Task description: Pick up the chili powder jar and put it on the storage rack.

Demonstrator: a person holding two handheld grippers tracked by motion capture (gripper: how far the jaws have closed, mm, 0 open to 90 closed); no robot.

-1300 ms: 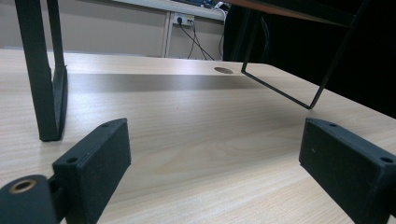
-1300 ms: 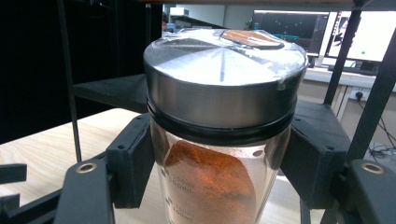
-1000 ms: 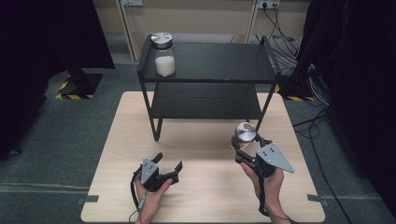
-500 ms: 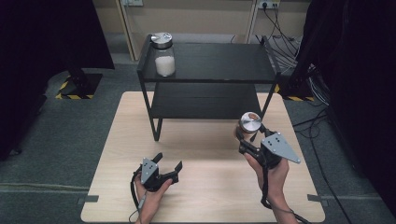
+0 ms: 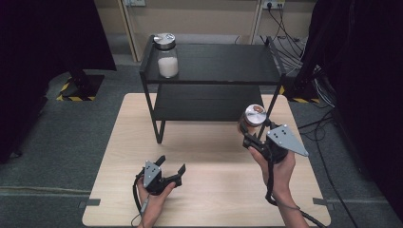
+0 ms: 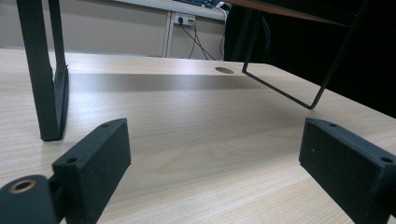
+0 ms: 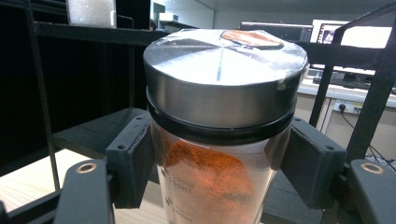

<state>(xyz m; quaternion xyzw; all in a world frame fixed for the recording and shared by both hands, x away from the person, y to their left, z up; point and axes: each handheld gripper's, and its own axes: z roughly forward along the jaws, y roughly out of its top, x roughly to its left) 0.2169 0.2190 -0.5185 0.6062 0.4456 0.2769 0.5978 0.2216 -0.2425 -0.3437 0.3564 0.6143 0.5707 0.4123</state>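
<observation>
A glass jar of orange-red powder (image 7: 210,182) with a steel lid (image 5: 255,114) is held upright above the table, in front of the black shelf's right legs. My right gripper (image 5: 251,134) is shut on this jar just under the lid, both pads (image 7: 133,158) pressed to the glass. A second jar with white powder (image 5: 167,57) and a steel lid stands on the top shelf (image 5: 228,61) at its left end. My left gripper (image 5: 171,166) rests low on the table near the front, open, with nothing between its pads (image 6: 98,158).
The black two-level shelf (image 5: 204,102) stands at the back of the light wooden table (image 5: 209,194); its left leg (image 6: 44,74) and thin right frame (image 6: 299,88) rise ahead of the left gripper. Dark curtains and cables surround the table.
The right gripper has lifted the orange-powder jar upward, closer to the shelf's right front leg. The left gripper has stayed in place.
</observation>
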